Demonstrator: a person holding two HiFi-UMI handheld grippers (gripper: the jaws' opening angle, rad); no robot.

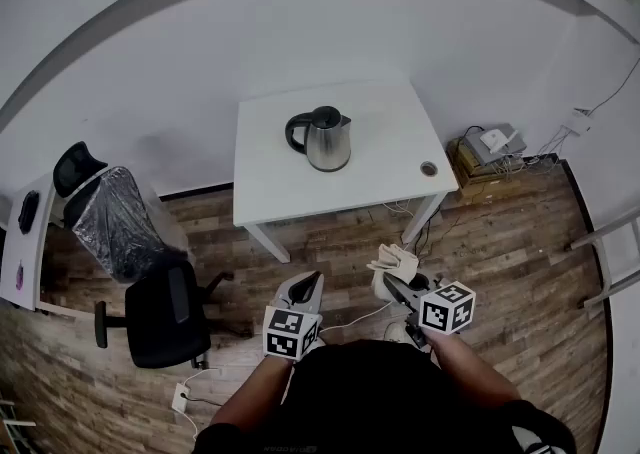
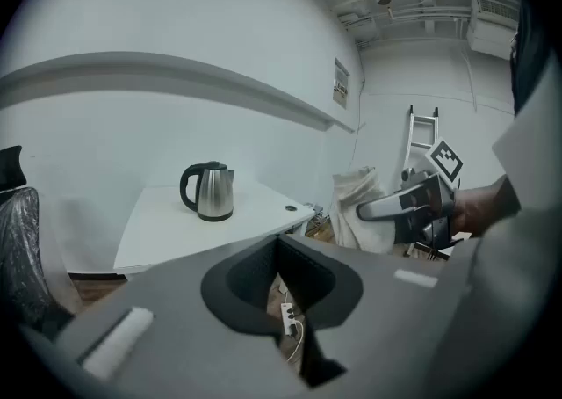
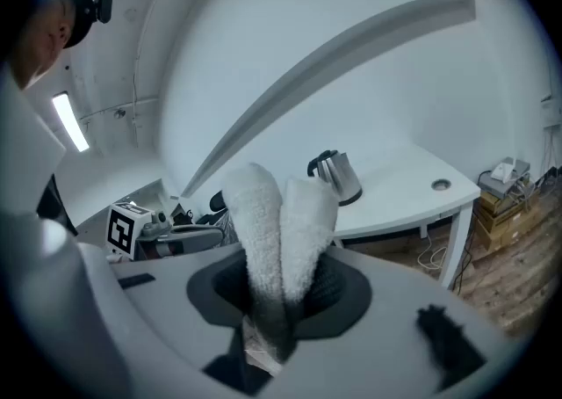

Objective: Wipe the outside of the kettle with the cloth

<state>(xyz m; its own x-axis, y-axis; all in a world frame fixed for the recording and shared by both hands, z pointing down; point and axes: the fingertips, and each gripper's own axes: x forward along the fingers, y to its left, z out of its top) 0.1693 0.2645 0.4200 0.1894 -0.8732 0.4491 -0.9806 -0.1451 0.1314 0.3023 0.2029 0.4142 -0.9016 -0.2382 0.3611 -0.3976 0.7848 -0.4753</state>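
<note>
With my right gripper (image 1: pixel 392 284) clamped on the cloth (image 3: pixel 277 213) and my left gripper (image 1: pixel 308 284) closed on nothing, the kettle (image 1: pixel 325 139) stands on the table (image 1: pixel 390 157), well ahead, so I'd steady its handle with the left before wiping.

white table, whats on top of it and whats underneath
On the white table: a steel kettle, plus a round grommet near its right corner. Underneath, only cables by the front right leg and wood floor show; the tabletop covers the rest.

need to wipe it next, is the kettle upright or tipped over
Upright: the kettle stands on its base on the white table, lid on top.
</note>
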